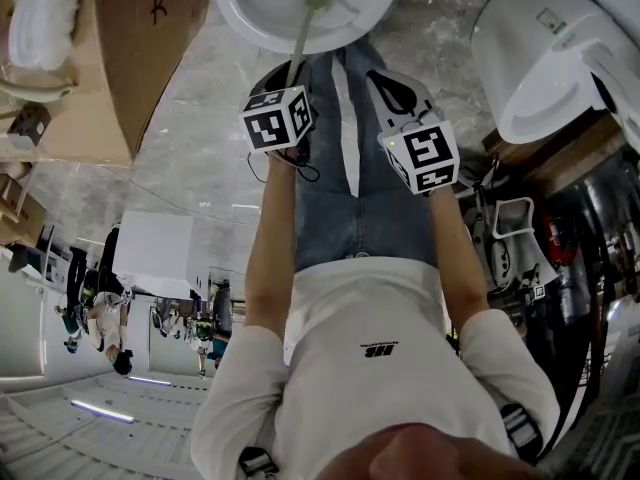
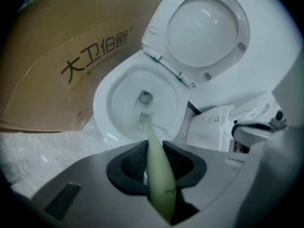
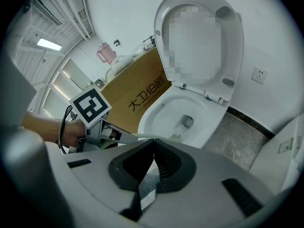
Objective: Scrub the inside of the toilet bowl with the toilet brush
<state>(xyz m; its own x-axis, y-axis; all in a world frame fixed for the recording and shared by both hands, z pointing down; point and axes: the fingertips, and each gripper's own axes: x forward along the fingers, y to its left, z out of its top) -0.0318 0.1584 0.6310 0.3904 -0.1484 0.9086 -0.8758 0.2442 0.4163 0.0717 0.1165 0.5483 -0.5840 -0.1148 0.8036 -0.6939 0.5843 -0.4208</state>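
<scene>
The white toilet bowl lies at the top of the head view, its lid raised. My left gripper is shut on the pale green handle of the toilet brush. The brush's bristle head is down inside the bowl, just below the drain hole. In the head view the handle runs from the left gripper up into the bowl. My right gripper hangs beside it over the person's jeans. Its jaws are shut with nothing between them, pointing at the bowl.
A large brown cardboard box with printed characters stands against the bowl's left side. A second white toilet sits to the right, close to the first. Grey marbled floor shows around the base. A wall socket is behind.
</scene>
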